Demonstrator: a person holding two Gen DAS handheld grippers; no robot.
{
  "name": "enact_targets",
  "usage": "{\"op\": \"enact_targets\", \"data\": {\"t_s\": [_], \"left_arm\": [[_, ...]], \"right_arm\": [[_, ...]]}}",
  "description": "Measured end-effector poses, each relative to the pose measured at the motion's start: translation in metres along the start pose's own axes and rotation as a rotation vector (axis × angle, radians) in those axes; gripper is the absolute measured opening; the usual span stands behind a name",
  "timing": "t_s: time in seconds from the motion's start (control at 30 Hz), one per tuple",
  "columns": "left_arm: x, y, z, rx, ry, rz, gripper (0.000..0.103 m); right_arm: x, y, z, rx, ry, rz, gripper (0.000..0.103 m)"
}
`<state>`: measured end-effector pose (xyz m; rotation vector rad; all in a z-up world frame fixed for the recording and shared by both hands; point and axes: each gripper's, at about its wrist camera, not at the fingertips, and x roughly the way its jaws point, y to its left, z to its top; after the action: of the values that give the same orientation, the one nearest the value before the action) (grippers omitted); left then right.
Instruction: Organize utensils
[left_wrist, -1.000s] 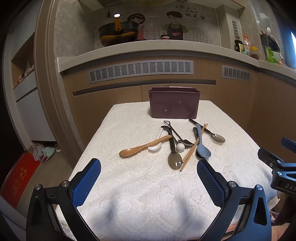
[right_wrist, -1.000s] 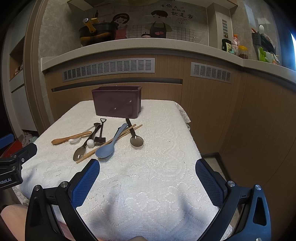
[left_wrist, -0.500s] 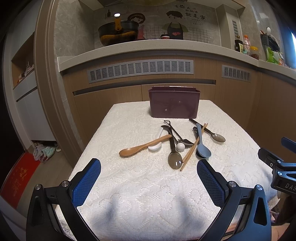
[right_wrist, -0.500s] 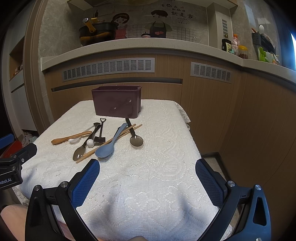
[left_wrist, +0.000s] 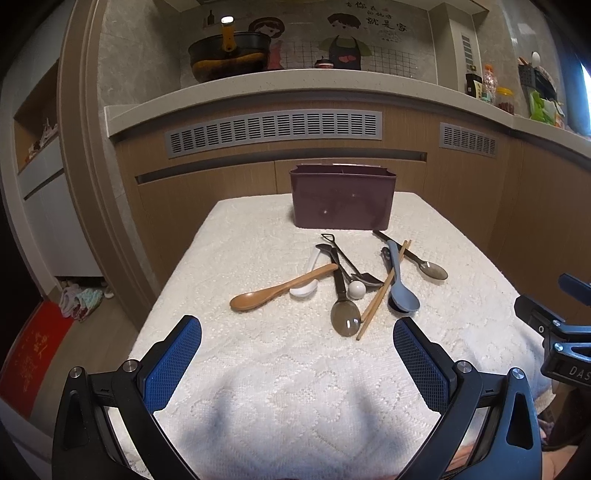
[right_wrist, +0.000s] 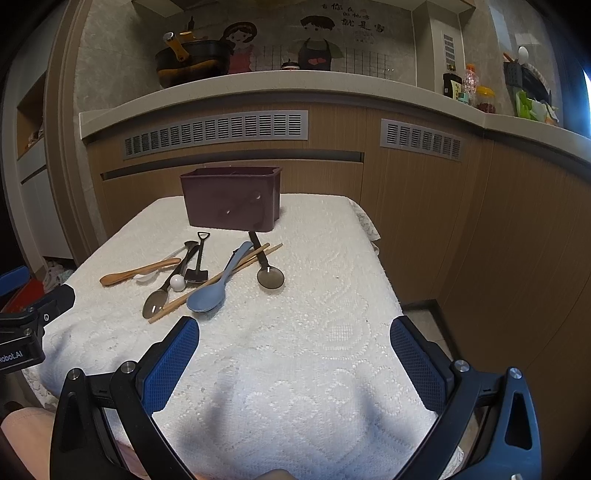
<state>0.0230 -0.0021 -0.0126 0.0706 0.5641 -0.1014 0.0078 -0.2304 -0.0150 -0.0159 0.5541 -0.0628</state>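
Observation:
A pile of utensils lies mid-table on the white cloth: a wooden spoon (left_wrist: 277, 291) (right_wrist: 136, 272), a blue spoon (left_wrist: 400, 288) (right_wrist: 214, 290), wooden chopsticks (left_wrist: 382, 291) (right_wrist: 218, 280), two dark translucent spoons (left_wrist: 344, 314) (right_wrist: 270, 275), a small black shovel-shaped spoon (right_wrist: 197, 266) and a white spoon (left_wrist: 306, 286). Behind them stands a dark purple utensil box (left_wrist: 341, 201) (right_wrist: 232, 201). My left gripper (left_wrist: 295, 354) is open over the near cloth, short of the pile. My right gripper (right_wrist: 293, 352) is open too, right of the pile. Neither holds anything.
The table (left_wrist: 258, 369) is covered by a white lace cloth and stands against wooden cabinets with grey vents (left_wrist: 273, 131). A counter above carries a black pot (left_wrist: 227, 53) and bottles (right_wrist: 469, 86). Floor drops away on both sides of the table.

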Motion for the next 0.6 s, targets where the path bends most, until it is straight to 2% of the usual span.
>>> {"op": "enact_targets", "data": {"t_s": [0.2, 0.37, 0.53, 0.6], "left_arm": [[0.027, 0.006, 0.019, -0.017, 0.04, -0.051, 0.103], [0.062, 0.022, 0.041, -0.041, 0.085, -0.109, 0.103], [0.098, 0.047, 0.058, -0.104, 0.145, -0.178, 0.103], [0.117, 0.059, 0.063, -0.135, 0.195, -0.218, 0.103]], "right_arm": [[0.014, -0.001, 0.02, -0.023, -0.007, -0.027, 0.103], [0.042, 0.002, 0.047, -0.104, -0.014, -0.058, 0.103], [0.086, 0.004, 0.066, -0.167, 0.081, 0.0, 0.103], [0.105, 0.003, 0.072, -0.181, 0.126, 0.036, 0.103]]}}
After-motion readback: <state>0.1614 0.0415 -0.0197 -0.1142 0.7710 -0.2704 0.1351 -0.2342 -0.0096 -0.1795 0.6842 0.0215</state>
